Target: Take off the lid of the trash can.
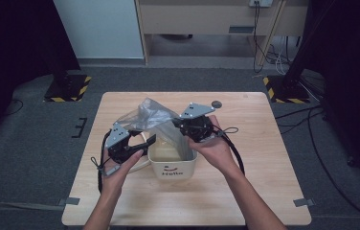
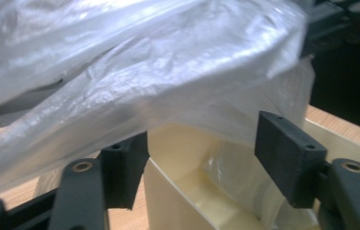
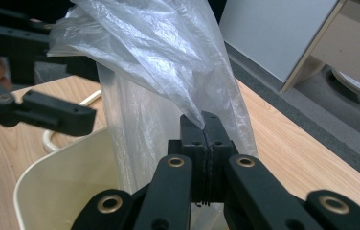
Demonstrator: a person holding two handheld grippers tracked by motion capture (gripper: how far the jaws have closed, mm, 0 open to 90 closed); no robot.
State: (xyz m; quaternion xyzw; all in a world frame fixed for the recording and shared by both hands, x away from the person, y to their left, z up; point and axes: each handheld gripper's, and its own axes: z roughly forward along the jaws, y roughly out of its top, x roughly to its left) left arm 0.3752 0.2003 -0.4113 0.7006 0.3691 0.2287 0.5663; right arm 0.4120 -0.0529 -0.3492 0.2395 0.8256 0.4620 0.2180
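While my right gripper pinches the plastic bag, I should slip my spread left gripper onto its opposite edge and stretch it over the bin's rim.

Black grippers with grey three-cornered plates, brass-looking pivots, trailing black cables.

The bag fills the room above the bin and blocks the way in. Bare table lies right of the bin.
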